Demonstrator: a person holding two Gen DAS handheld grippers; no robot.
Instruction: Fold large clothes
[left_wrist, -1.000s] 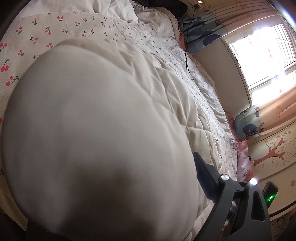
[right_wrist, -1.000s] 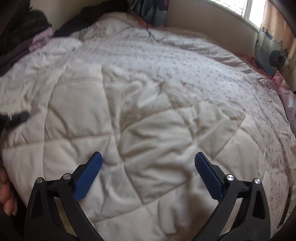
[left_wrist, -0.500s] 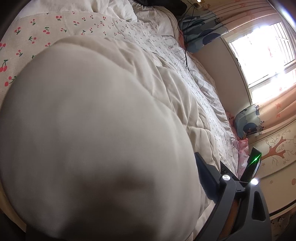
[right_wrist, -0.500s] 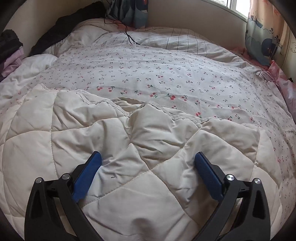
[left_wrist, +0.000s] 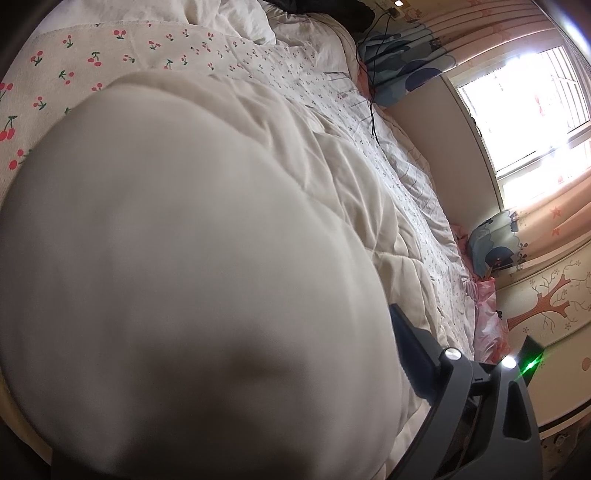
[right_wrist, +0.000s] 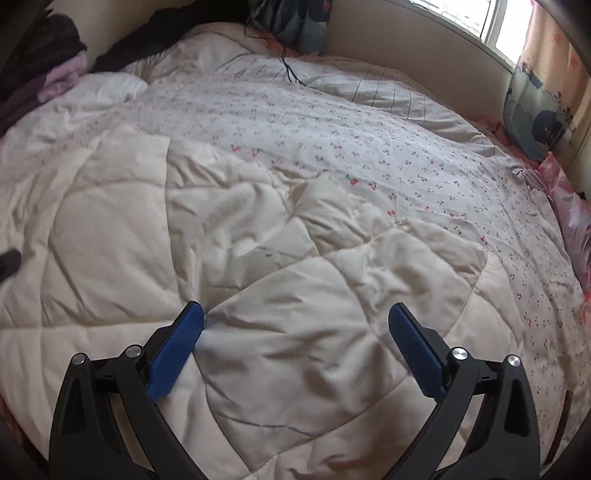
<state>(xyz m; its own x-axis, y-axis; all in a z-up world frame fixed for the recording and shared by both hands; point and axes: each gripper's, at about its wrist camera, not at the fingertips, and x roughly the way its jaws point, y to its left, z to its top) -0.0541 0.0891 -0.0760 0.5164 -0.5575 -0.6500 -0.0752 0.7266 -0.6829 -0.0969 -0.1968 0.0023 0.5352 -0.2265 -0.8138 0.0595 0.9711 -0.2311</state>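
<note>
- Quilt (right_wrist: 258, 258): cream, padded, stitched in large diamond panels, heavily creased; lies on the bed over a cherry-print sheet (right_wrist: 369, 147).
- Long axis: cannot tell.
- Left view: a blurred bulge of quilt (left_wrist: 184, 277) fills the frame from 6 to 11 o'clock.
- Left gripper (left_wrist: 369, 369): one finger visible against the fabric; grip state cannot be told.
- Right gripper (right_wrist: 295, 343): blue pads wide apart, holding nothing, above the quilt.

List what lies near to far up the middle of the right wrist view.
Right gripper, jaws open → cream quilted comforter → cherry-print cover → black cable → dark blue patterned pillow.
</note>
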